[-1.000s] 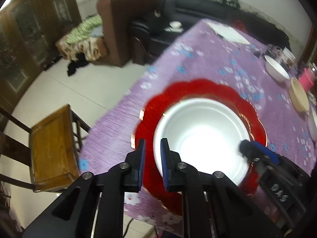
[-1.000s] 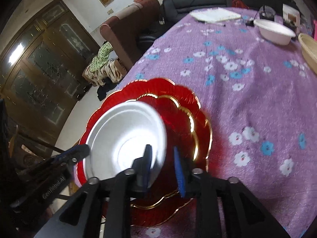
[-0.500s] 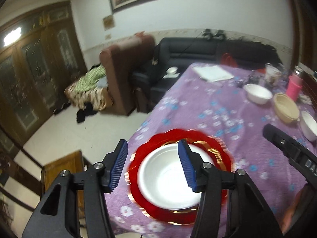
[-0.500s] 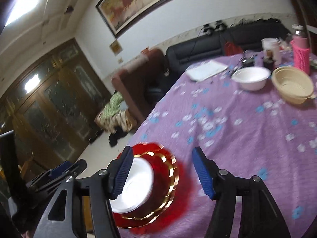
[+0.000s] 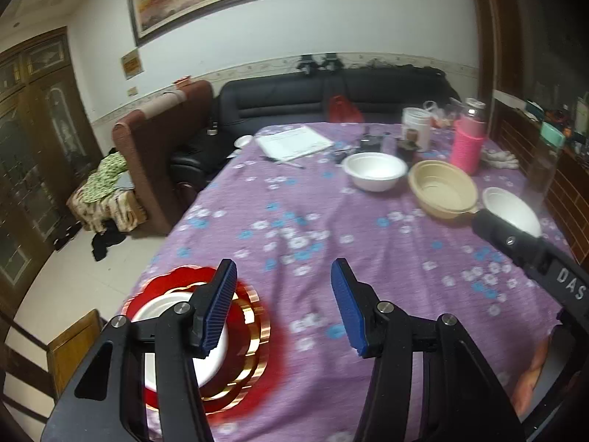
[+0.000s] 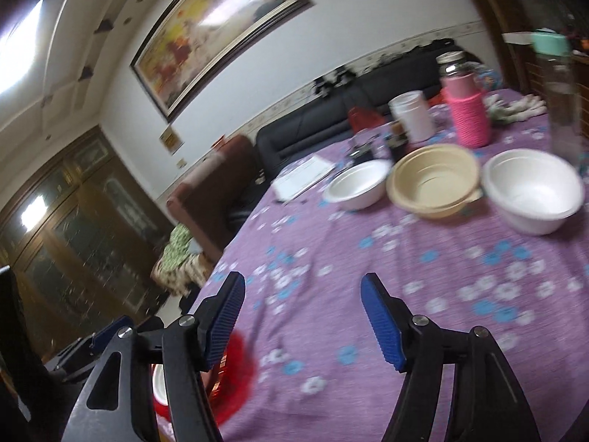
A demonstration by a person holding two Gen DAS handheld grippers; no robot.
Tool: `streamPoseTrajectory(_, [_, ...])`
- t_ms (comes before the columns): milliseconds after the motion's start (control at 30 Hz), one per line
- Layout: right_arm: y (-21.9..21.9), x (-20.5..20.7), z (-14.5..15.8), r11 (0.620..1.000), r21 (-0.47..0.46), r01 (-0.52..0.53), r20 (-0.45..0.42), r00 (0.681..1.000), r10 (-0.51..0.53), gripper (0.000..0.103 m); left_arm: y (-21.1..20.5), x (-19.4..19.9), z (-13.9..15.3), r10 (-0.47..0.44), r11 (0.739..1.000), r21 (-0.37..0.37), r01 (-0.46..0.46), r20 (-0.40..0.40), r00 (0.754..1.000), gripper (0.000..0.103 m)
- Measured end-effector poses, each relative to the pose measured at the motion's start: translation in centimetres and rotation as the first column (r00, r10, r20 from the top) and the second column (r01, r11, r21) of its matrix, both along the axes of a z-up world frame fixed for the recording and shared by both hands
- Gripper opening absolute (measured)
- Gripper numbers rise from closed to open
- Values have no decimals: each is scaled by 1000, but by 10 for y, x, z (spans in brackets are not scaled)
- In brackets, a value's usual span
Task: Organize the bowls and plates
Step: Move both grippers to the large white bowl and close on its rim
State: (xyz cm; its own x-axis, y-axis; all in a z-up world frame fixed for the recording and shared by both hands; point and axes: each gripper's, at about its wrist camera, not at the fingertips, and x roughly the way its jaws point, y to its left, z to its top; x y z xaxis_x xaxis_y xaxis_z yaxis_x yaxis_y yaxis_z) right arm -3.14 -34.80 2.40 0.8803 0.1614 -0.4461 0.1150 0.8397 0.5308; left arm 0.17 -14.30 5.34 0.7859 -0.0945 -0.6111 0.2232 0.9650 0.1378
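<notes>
At the table's near left corner lies a red scalloped plate [image 5: 254, 335] with a gold rim, and a white bowl [image 5: 158, 307] sits in it. My left gripper [image 5: 282, 269] hovers open above and right of the plate, with nothing between its blue pads. My right gripper [image 6: 302, 280] holds nothing and its jaws are opening; the red plate [image 6: 239, 368] shows low on the left behind its finger. Further back stand a white bowl [image 5: 373, 169], a tan bowl [image 5: 441, 188] and another white bowl [image 5: 510, 210]. The same three appear in the right wrist view: white bowl [image 6: 355, 184], tan bowl [image 6: 434, 184], white bowl [image 6: 530, 191].
A purple flowered cloth [image 5: 331, 221] covers the table. At the far end stand a pink-sleeved bottle [image 5: 467, 147], a white cup [image 5: 416, 129] and papers [image 5: 294, 141]. A wooden chair [image 5: 70, 342] stands at the near left corner, sofas beyond.
Both grippers let go of the white bowl's rim, opened, and drew up and back from the red plate. Both views now swing right toward the far bowls.
</notes>
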Motion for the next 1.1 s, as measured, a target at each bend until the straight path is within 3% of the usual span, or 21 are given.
streamPoseTrajectory(400, [-139, -39, 27, 976, -66, 209, 49, 977, -206, 68, -122, 19, -3, -134, 990, 39, 136, -55, 989, 52])
streamPoseTrajectory(567, [-198, -40, 27, 952, -149, 269, 5, 963, -271, 72, -168, 27, -5, -182, 981, 55, 185, -59, 982, 52])
streamPoseTrajectory(767, [-238, -21, 8, 937, -220, 271, -48, 956, -288, 72, -207, 37, -10, -216, 973, 74, 221, -73, 974, 52])
streamPoseTrajectory(867, [-252, -14, 1, 941, -187, 283, -30, 956, -293, 72, -218, 49, -15, -223, 972, 45, 230, -114, 968, 52])
streamPoseTrajectory(1000, [-268, -14, -13, 945, -107, 310, 23, 951, -309, 83, -229, 74, -30, -243, 970, -33, 242, -222, 944, 52])
streamPoseTrajectory(1100, [-284, -10, -32, 964, -22, 264, -29, 964, -265, 85, -233, 94, -43, -231, 972, -109, 207, -309, 923, 52])
